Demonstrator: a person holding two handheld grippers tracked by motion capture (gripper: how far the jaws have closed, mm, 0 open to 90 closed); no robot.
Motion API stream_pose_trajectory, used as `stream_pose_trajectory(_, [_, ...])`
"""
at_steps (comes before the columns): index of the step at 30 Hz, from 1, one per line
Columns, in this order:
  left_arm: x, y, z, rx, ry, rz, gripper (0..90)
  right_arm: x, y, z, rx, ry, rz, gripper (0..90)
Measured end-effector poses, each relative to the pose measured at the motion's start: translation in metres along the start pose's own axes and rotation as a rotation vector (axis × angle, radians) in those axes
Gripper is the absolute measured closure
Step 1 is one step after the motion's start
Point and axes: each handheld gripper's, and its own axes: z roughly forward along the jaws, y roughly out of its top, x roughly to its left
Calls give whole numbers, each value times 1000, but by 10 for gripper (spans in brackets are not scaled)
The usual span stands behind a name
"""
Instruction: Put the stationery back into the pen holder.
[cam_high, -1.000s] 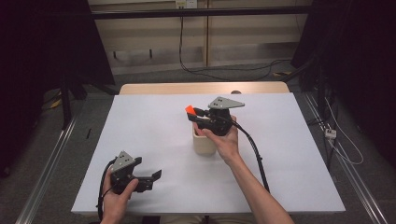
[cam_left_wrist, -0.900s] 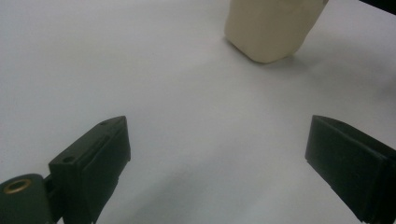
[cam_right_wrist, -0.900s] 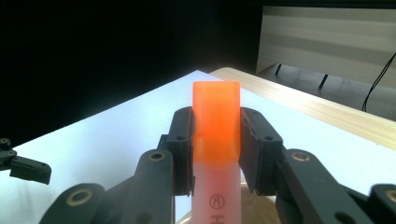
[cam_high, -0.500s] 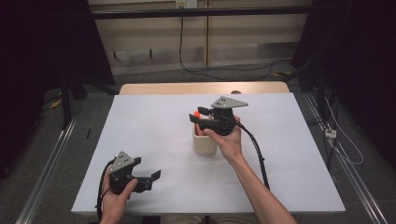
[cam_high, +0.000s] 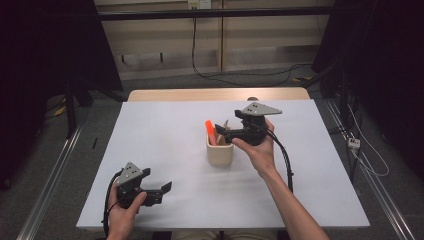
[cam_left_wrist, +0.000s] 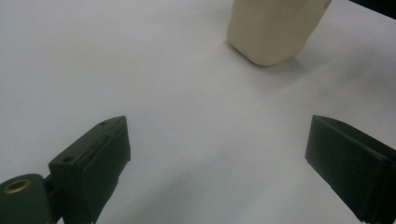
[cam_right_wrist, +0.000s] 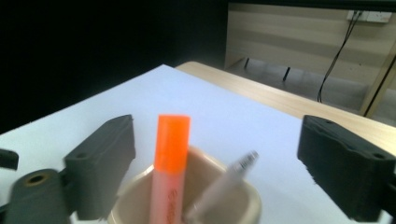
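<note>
A beige cup (cam_high: 220, 153) stands near the middle of the white table (cam_high: 165, 130). An orange highlighter (cam_high: 210, 132) stands upright in it, beside a clear pen (cam_high: 224, 125) that leans in the cup. My right gripper (cam_high: 225, 129) hovers just right of the cup's rim, open, with nothing between its jaws. In the right gripper view the highlighter (cam_right_wrist: 170, 168), the pen (cam_right_wrist: 226, 184) and the cup (cam_right_wrist: 254, 203) sit between and below the wide-apart jaws of the right gripper (cam_right_wrist: 224, 163). My left gripper (cam_high: 162, 192) rests open at the front left. It (cam_left_wrist: 219, 163) faces the cup (cam_left_wrist: 273, 28).
A bare wooden strip (cam_high: 215, 94) runs along the table's far edge. Behind it a black rail (cam_high: 210, 14) and hanging cables (cam_high: 197, 55) cross a pale wall. Metal rails (cam_high: 50, 180) flank the table on the floor.
My right gripper brought the orange highlighter down over the cup, let it go and opened. The highlighter now stands in the cup. The left gripper has not moved.
</note>
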Motion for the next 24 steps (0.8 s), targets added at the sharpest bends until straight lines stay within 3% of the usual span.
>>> stream_pose_trajectory(10, [0, 0, 1, -4, -3, -14, 68, -13, -18, -20, 50, 14, 64, 79])
stream_pose_trajectory(17, [3, 0, -1, -3, -12, -31, 68, -22, -33, -38, 78, -5, 76, 80])
stream_pose_trajectory(24, [4, 0, 0, -5, 0, -33, 68, -32, -52, -54, 137, -61, 68, 75])
